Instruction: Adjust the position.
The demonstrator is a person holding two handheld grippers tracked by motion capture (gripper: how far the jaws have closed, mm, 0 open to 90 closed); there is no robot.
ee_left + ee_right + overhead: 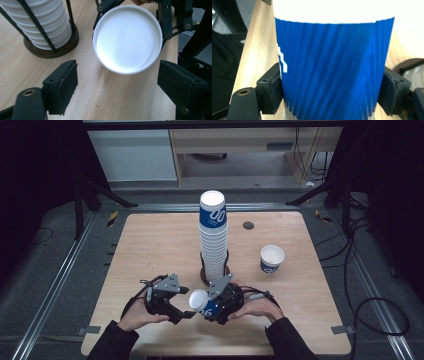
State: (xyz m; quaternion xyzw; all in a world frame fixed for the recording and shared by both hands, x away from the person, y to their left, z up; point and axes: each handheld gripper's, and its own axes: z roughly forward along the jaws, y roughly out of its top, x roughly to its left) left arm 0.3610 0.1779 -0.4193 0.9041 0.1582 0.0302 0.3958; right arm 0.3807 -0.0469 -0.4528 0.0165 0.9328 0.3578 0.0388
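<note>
The right gripper (216,301) pinches a blue ribbed paper cup with a white rim and white inside (203,303), its two black padded jaws pressed against opposite sides of the blue sleeve, as the right gripper view shows close up, where the cup (332,65) stands between the pads. In the high view the cup is held low over the near edge of the pale wooden table (150,245), tipped on its side so that its open mouth faces the left gripper (186,314). The left gripper's jaws are spread wide and grip nothing; in the left gripper view they stand to either side of the cup's round white mouth (128,39), which hangs just beyond them (whether the pads touch the rim cannot be told, but a gap shows on both sides). Just behind the two grippers, at the middle of the table, rises a tall stack of the same blue-and-white cups (213,235) set in a dark round stand with thin black uprights (53,46). Well off to the right a single blue-and-white paper cup (272,259) stands upright on the table, mouth up.
</note>
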